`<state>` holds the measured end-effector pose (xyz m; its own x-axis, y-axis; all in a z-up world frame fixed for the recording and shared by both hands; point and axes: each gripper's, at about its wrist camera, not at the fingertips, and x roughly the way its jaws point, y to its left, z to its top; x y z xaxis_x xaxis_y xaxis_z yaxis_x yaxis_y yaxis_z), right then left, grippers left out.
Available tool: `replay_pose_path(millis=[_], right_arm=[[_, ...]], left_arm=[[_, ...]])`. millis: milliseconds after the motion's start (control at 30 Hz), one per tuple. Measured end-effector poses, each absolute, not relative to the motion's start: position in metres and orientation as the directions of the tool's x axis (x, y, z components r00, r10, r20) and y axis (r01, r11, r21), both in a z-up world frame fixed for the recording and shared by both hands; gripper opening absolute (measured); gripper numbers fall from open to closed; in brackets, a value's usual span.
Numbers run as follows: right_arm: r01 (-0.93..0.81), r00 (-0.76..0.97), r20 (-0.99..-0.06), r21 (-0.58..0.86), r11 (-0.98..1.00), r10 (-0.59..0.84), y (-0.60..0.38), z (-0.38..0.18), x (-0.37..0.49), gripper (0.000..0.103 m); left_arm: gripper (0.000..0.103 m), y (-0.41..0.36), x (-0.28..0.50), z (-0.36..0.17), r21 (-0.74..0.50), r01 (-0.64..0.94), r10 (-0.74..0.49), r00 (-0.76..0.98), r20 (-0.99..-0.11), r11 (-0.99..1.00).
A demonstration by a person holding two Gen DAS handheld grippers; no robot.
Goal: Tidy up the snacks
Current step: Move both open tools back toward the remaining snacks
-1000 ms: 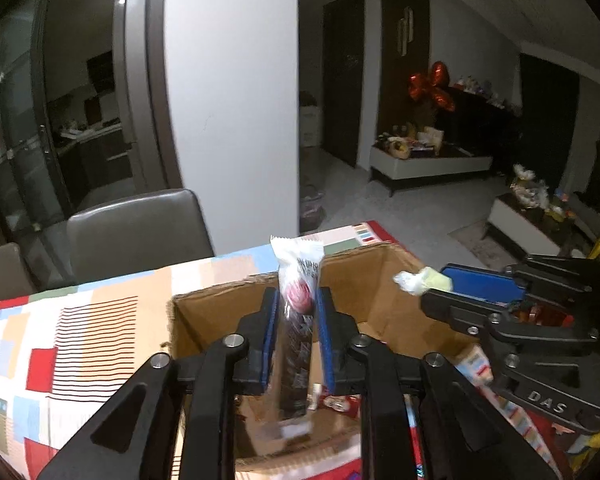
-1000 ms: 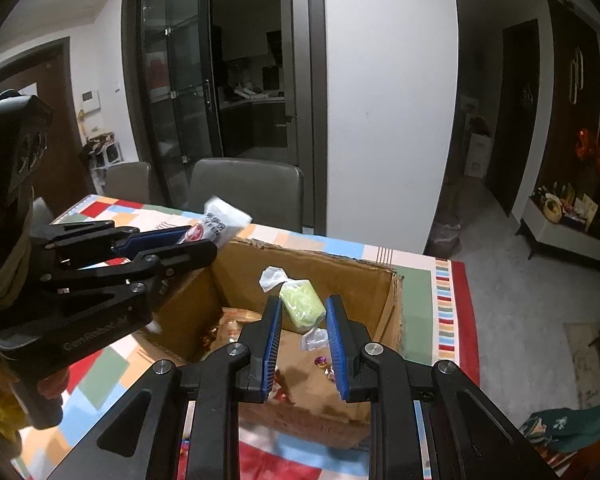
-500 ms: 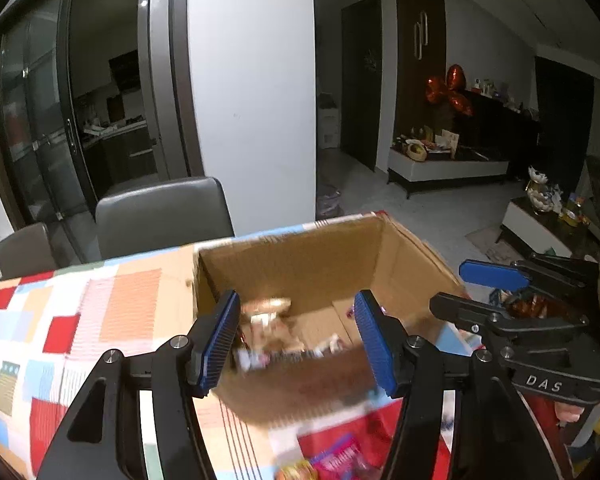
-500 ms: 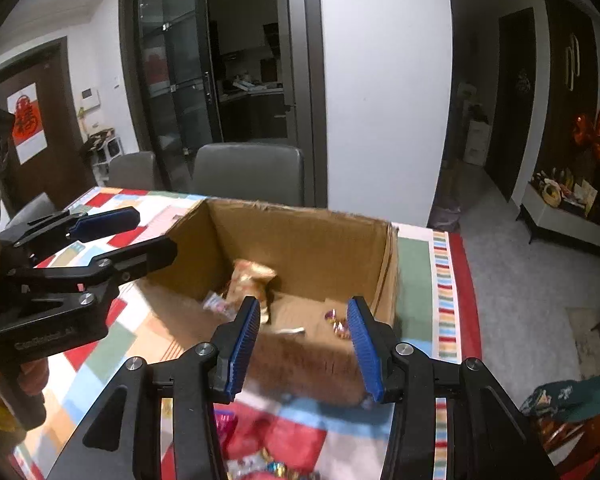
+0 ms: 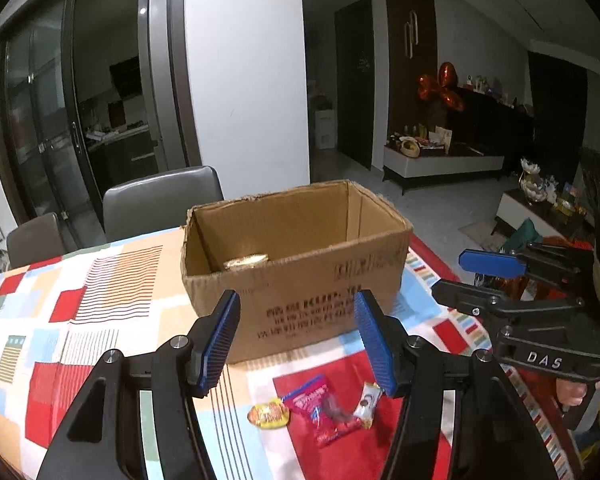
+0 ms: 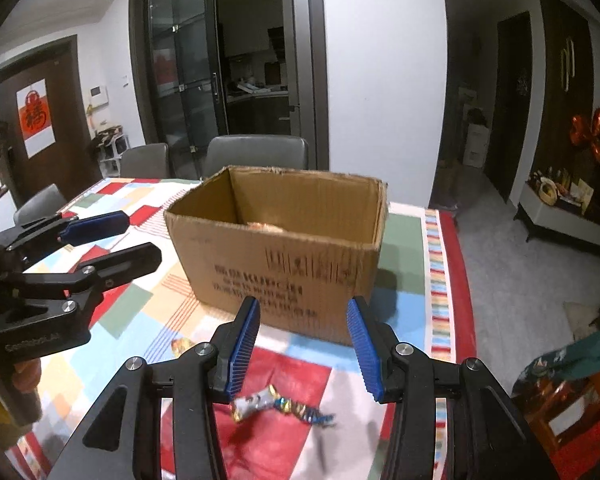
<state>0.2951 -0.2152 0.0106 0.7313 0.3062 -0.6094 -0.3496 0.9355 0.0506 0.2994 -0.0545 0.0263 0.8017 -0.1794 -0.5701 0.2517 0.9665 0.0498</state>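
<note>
My left gripper (image 5: 296, 338): blue ribbed pads stand apart w/ nothing between them, hanging above the tablecloth short of the box. Right gripper (image 6: 302, 342): same story, pads parted a bit narrower, empty, over the red patch of cloth.

Just below the left pads, on the patchwork tablecloth w/ red, blue and orange squares (image 5: 80, 320), lie three loose snacks side by side: a round yellow-orange candy packet (image 5: 269, 413), a pink-red plastic sachet (image 5: 324, 408), and a small white wrapped sweet (image 5: 369, 399) touching the sachet's right edge. From the right wrist cam I see a silver-and-blue twisted foil candy (image 6: 278, 405) on the red patch, under and slightly left of centre btw the right pads; it's a bit blurred. Another gold wrapper (image 6: 181, 346) sits nearer the box, left of the right gripper's left finger.

Beyond both grippers: the open brown cardboard box w/ black printed text (image 5: 296, 256), upright on the table, flaps off the top. Inside I can make out a gold-coloured packet (image 5: 246, 261) at the bottom; rest of the contents hidden by the front wall.

Grey leather chairs (image 5: 162, 200) behind the table.
</note>
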Motion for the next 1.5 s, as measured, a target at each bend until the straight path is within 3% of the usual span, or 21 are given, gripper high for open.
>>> replay_pose_path(millis=[667,1133,1500], right_arm=[[-0.348,0.639,-0.707,0.087,0.934,0.304,-0.227,-0.063,0.270,0.047],[-0.329,0.571,-0.761,0.132,0.935,0.308,-0.226,-0.104,0.288,0.047],[-0.303,0.535,-0.780,0.179,0.936,0.323,-0.226,-0.123,0.306,0.047]], left_arm=[[0.058,-0.064,0.279,-0.057,-0.056,0.285,-0.240,0.666,-0.706,0.957],[0.044,-0.057,0.307,-0.100,-0.165,0.243,-0.278,0.568,-0.774,0.956],[0.043,-0.052,0.320,-0.122,-0.177,0.204,-0.261,0.533,-0.805,0.963]])
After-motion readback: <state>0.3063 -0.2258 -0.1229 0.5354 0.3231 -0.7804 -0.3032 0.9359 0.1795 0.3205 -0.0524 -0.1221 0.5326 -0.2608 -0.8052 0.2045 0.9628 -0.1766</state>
